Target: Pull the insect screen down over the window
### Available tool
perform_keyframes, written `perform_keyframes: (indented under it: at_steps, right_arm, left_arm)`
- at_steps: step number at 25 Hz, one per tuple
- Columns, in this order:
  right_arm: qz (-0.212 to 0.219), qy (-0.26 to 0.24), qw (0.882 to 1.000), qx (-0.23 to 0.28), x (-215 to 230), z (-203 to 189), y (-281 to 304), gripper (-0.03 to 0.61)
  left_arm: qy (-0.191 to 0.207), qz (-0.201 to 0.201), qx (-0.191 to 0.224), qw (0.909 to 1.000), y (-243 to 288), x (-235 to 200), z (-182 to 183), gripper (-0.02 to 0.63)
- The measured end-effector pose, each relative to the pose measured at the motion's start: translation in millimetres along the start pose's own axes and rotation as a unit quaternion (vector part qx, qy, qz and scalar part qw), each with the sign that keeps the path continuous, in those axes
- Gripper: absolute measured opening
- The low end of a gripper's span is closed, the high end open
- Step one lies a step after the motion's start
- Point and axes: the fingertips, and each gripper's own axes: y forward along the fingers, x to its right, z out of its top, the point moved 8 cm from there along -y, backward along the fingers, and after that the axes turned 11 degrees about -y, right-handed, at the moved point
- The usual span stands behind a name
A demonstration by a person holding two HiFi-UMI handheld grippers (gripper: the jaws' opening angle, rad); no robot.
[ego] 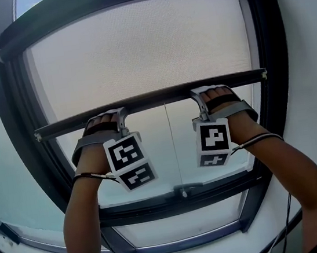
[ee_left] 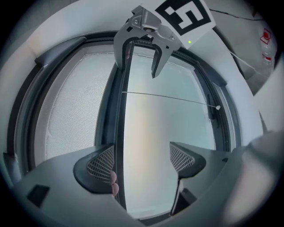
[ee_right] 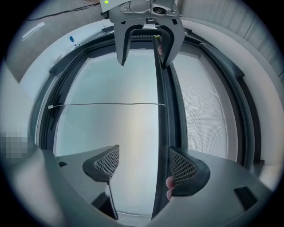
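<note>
The insect screen [ego: 136,50] is a pale mesh that covers the upper window down to its dark bottom bar [ego: 154,98]. My left gripper [ego: 106,118] and right gripper [ego: 208,91] both sit on that bar, a hand behind each. In the left gripper view the bar [ee_left: 119,133] runs between the wide-apart jaws of the left gripper [ee_left: 141,159], against the left pad [ee_left: 101,163]. In the right gripper view the bar [ee_right: 161,133] lies against the right pad [ee_right: 181,167] of the right gripper [ee_right: 144,163]. Both are open.
A thin pull cord [ego: 171,144] hangs from the bar to a small toggle [ego: 183,192] by the lower frame rail [ego: 158,206]. The dark window frame [ego: 17,143] rings the glass. White wall [ego: 309,72] lies to the right.
</note>
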Motion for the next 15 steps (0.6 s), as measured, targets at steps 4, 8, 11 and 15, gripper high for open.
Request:
perform_keyframes:
  at_steps: [4,8,11,15]
  right_arm:
    - [0.013,0.000,1.000,-0.003,0.2,1.2,-5.3,0.354]
    - [0.014,-0.001,1.000,-0.005,-4.1,1.7,-5.6,0.354]
    - [0.012,-0.003,1.000,-0.006,-6.9,2.6,-6.4,0.354]
    - [0.018,-0.007,1.000,-0.005,-12.0,4.0,-7.1,0.354]
  left_arm:
    - [-0.004,-0.016,0.002,0.9999,-4.7,0.8,-0.2,0.393]
    - [0.000,-0.012,-0.003,0.9999,-3.4,5.1,0.1,0.393]
    - [-0.005,-0.013,0.003,0.9999,-4.0,8.2,-0.7,0.393]
    - [-0.010,-0.018,0.003,0.9998,-4.4,12.4,-1.8,0.393]
